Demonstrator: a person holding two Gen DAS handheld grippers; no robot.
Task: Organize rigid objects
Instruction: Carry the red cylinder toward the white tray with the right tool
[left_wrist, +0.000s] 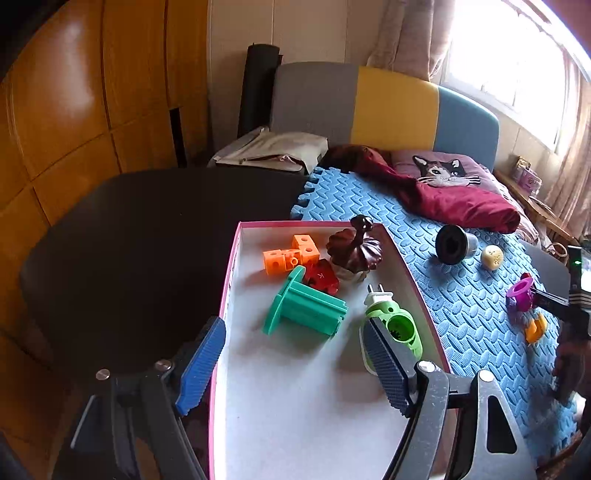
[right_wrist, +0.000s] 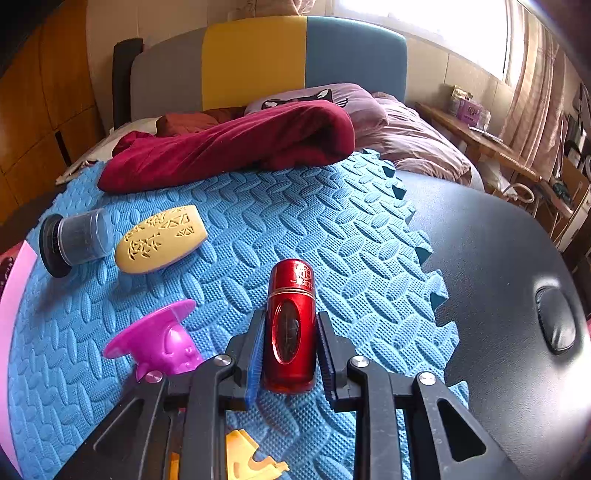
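A white box with a pink rim (left_wrist: 236, 266) holds orange cubes (left_wrist: 291, 254), a dark red ribbed lid (left_wrist: 354, 251), a red block (left_wrist: 325, 277), a green spool (left_wrist: 306, 308) and a green plug-in device (left_wrist: 399, 328). My left gripper (left_wrist: 293, 323) hangs open over the box with nothing between its blue pads; the green device lies just past its right finger. My right gripper (right_wrist: 290, 315) is shut on a red metallic bottle (right_wrist: 291, 325) above the blue foam mat (right_wrist: 295, 229).
On the mat lie a purple flanged piece (right_wrist: 159, 339), a yellow pierced oval (right_wrist: 160, 238), a grey jar with a black cap (right_wrist: 77, 242) and a yellow clip (right_wrist: 247, 458). A dark red blanket (right_wrist: 229, 144) bounds the far side. Black tabletop (right_wrist: 498, 258) lies right of the mat.
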